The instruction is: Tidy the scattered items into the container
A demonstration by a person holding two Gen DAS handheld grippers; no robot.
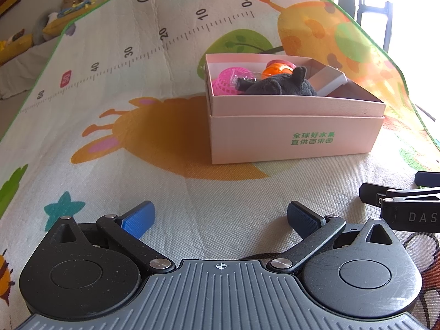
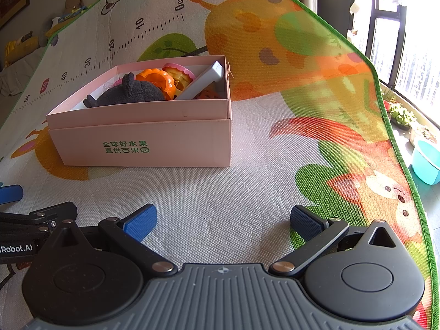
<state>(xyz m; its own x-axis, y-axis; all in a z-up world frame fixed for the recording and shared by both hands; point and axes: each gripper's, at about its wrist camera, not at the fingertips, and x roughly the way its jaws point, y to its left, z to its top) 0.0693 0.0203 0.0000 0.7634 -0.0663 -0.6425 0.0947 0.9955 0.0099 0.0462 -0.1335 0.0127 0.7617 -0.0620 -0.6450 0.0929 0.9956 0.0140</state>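
A pink cardboard box [image 1: 297, 134] [image 2: 143, 140] with green print stands on the play mat. Inside it lie a dark grey plush toy [image 1: 277, 84] [image 2: 129, 93], a pink mesh ball [image 1: 229, 78], an orange pumpkin-shaped toy [image 1: 277, 69] [image 2: 156, 81], a pink and yellow tart toy [image 2: 178, 73] and a flat grey-white box [image 1: 327, 79] [image 2: 203, 81] leaning on the wall. My left gripper [image 1: 220, 217] is open and empty, low over the mat in front of the box. My right gripper [image 2: 224, 221] is open and empty too, beside the left one.
The colourful play mat [image 1: 137, 88] [image 2: 275, 148] with a printed ruler covers the floor. Plush toys and cushions [image 1: 63, 8] line the far wall. A teal basin [image 2: 426, 162] and plants sit off the mat's right edge by the window.
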